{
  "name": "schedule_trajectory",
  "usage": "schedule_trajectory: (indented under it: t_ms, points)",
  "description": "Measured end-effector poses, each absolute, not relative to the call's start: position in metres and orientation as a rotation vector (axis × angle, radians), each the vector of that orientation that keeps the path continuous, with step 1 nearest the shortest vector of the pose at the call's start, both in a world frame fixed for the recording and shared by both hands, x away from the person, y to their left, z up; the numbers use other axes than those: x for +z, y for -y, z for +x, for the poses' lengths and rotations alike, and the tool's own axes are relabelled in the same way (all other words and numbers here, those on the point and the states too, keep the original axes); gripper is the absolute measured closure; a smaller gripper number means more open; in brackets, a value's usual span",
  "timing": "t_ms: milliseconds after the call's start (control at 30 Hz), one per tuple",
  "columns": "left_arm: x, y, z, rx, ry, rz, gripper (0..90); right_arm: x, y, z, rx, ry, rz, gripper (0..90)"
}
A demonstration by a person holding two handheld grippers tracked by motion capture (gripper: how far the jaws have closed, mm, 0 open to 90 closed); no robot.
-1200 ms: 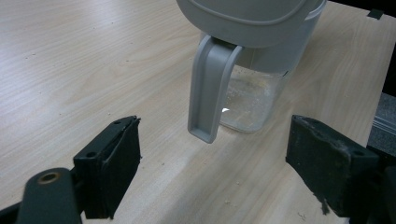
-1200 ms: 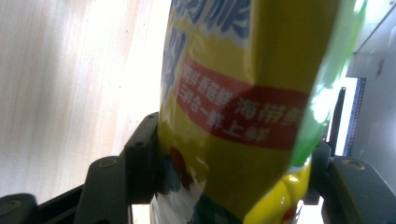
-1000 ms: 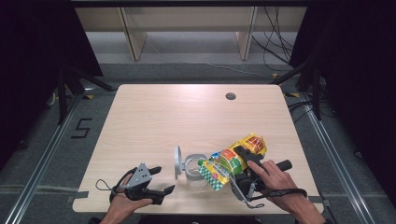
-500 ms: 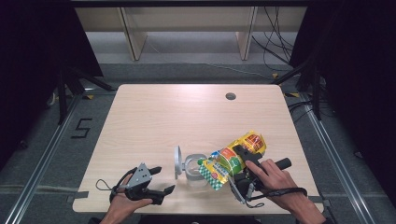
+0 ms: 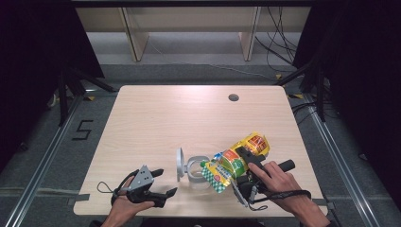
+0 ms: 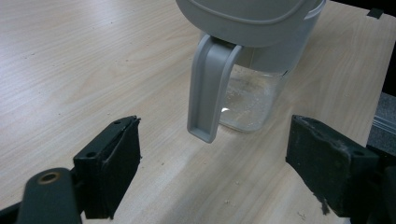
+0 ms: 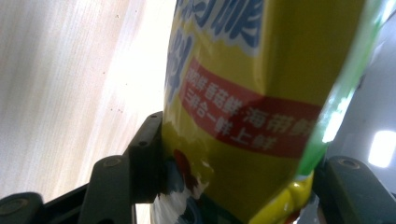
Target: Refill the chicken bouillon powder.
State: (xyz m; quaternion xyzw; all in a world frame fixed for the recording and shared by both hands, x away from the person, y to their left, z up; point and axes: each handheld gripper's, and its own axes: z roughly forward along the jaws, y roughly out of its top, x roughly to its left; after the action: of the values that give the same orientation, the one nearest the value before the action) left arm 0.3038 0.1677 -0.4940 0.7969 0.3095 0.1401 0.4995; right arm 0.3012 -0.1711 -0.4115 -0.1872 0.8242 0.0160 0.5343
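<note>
A yellow and green snack bag (image 5: 235,160) lies tilted over the table, its checked lower end beside a clear jar (image 5: 195,173) whose grey lid (image 5: 180,163) stands flipped up. My right gripper (image 5: 240,164) is shut on the bag, and in the right gripper view the bag (image 7: 252,93) is squeezed between both pads (image 7: 145,158). My left gripper (image 5: 165,181) rests open near the front edge, left of the jar. In the left gripper view the jar (image 6: 250,100) and its grey handle (image 6: 210,88) stand just beyond the open left gripper (image 6: 215,172), with nothing between the pads.
The wooden table (image 5: 189,118) has a round cable hole (image 5: 233,97) at the back right. Dark curtains and metal rails flank the table, with shelving legs behind it. Small crumbs dot the wood around the jar.
</note>
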Motion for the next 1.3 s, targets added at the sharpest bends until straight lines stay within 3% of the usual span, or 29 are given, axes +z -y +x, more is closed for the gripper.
schedule_trajectory:
  t_ms: [1300]
  points:
    - [-0.4942,-0.1678,0.3044,0.339,-0.742,1.932,16.9,-0.4060,0.1667,0.3004,-0.033,-1.882,-0.539,43.3]
